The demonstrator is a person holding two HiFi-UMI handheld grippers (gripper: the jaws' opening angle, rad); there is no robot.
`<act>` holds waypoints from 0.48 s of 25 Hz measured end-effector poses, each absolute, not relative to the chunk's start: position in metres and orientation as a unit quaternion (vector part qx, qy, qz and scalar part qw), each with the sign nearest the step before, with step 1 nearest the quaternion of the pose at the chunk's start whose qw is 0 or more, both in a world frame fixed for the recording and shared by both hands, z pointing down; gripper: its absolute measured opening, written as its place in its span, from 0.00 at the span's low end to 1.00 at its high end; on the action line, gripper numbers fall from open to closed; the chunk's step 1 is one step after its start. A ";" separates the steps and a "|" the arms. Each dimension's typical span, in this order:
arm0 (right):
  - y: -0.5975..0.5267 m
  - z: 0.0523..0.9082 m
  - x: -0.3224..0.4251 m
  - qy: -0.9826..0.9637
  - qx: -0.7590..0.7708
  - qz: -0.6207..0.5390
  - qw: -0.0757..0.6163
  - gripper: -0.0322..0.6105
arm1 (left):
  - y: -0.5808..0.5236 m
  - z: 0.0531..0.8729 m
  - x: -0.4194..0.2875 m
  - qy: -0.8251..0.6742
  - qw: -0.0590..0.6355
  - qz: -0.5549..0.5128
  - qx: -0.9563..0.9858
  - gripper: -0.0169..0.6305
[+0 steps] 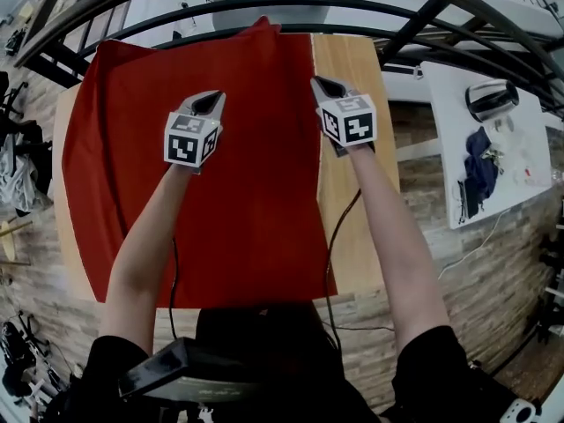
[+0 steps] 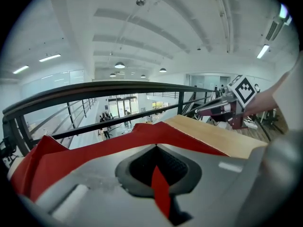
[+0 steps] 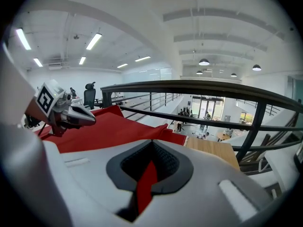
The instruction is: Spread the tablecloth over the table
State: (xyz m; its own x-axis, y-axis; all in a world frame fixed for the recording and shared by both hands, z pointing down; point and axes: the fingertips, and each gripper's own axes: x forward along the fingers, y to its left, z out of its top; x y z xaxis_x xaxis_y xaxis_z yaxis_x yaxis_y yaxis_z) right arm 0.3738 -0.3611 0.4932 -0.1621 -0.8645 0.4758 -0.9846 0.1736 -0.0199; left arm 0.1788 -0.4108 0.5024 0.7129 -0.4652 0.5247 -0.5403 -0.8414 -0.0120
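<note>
A red tablecloth lies flat over most of a wooden table; a strip of bare wood shows along the right side. My left gripper hovers over the cloth's middle, jaws shut. Over the cloth's right edge my right gripper is also shut. In each gripper view a red sliver shows in the slit behind the closed tips, in the left gripper and in the right gripper. No fold of cloth rises to either tip. The cloth's far edge bunches into a peak by the railing.
A black metal railing curves along the table's far side, with an open hall beyond and below it. A white table with a dark cloth and small items stands to the right. Cables hang from both arms over the near table edge.
</note>
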 end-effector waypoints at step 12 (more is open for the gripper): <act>-0.355 0.485 0.383 -0.764 0.607 0.158 0.150 0.07 | -0.368 0.493 0.184 -0.285 0.079 0.264 0.918 0.03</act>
